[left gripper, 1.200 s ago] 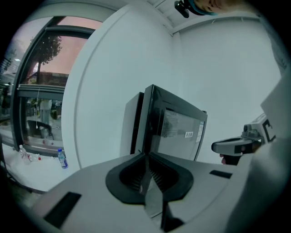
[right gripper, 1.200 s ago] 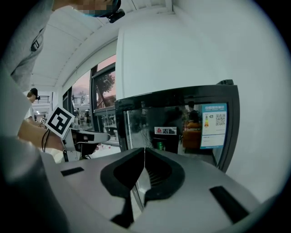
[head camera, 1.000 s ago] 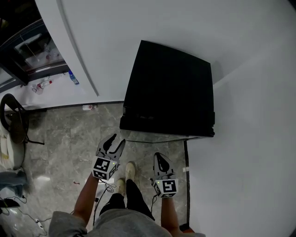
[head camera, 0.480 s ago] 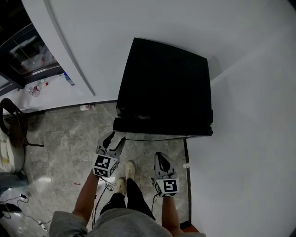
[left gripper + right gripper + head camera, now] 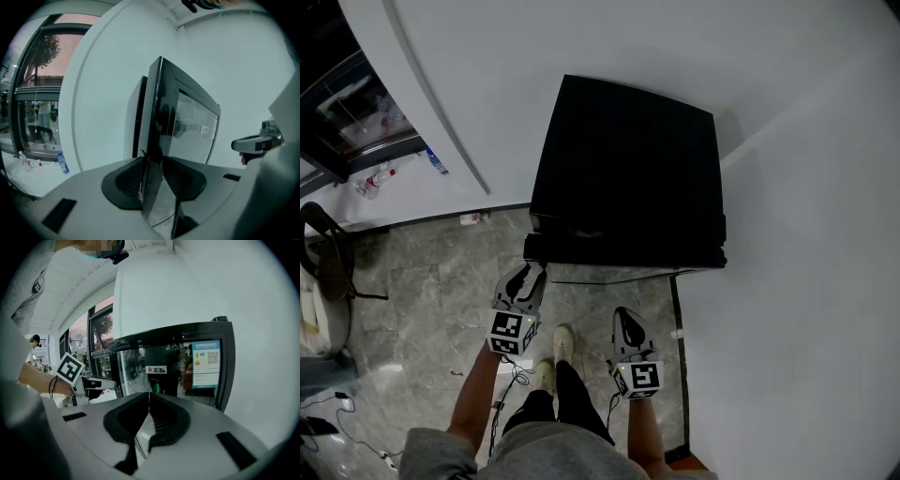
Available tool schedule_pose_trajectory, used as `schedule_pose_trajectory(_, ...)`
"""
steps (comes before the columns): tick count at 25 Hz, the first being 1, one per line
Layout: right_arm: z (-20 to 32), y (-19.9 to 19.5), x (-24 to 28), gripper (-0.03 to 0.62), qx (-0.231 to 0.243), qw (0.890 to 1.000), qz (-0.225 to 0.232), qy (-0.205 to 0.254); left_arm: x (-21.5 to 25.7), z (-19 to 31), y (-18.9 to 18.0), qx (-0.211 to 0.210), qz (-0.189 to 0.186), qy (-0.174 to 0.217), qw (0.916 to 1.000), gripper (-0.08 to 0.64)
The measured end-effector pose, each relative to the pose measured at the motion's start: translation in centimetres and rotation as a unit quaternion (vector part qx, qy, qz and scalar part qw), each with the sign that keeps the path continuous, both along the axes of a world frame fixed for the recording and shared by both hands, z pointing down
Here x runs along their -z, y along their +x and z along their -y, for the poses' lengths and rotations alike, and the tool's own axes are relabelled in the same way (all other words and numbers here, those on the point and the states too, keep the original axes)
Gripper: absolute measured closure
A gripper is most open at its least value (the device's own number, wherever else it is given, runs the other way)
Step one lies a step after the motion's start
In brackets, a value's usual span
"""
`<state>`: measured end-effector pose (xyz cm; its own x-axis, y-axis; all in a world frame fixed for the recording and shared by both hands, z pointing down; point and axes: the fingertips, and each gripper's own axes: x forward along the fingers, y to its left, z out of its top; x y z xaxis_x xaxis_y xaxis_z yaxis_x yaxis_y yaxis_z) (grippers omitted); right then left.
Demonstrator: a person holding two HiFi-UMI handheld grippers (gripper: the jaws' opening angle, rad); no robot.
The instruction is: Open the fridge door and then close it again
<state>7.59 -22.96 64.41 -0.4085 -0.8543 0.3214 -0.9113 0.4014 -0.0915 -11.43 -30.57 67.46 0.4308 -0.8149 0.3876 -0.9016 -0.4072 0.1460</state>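
We see the fridge [image 5: 628, 159] cased in smooth black with a faint sheen, its door [image 5: 173, 369] glossy, reflective glass carrying paper-like labels [image 5: 206, 363]. The floor [image 5: 422, 281] looks like polished grey stone tile; the wall [image 5: 806, 309] is matt white.

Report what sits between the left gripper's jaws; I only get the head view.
Observer: The fridge door stands edge-on between the left gripper's jaws, which have just been closing. The pads look pressed on it.
Operator: Say whether the door is off the fridge body.
Observer: Slightly. A narrow pale gap shows between the door and the fridge body.
Operator: Check the right gripper.
Observer: The right gripper is shut on nothing, pointing at the door's front.
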Motion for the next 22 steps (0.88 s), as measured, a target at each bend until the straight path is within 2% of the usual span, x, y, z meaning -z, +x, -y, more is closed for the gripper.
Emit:
schedule_pose_trajectory(9, -1.7, 0.2, 0.1, 0.568, -0.007, 1.0, -0.002, 0.005, -0.1, -0.7, 0.1, 0.016, 0.014, 0.005, 0.9998, 0.423)
schedule_pose_trajectory(22, -5.6, -0.5, 1.2, 0.568, -0.012, 1.0, -0.012, 0.018, 0.0, -3.9, 0.4, -0.002, 0.012, 0.001, 0.9999, 0.433)
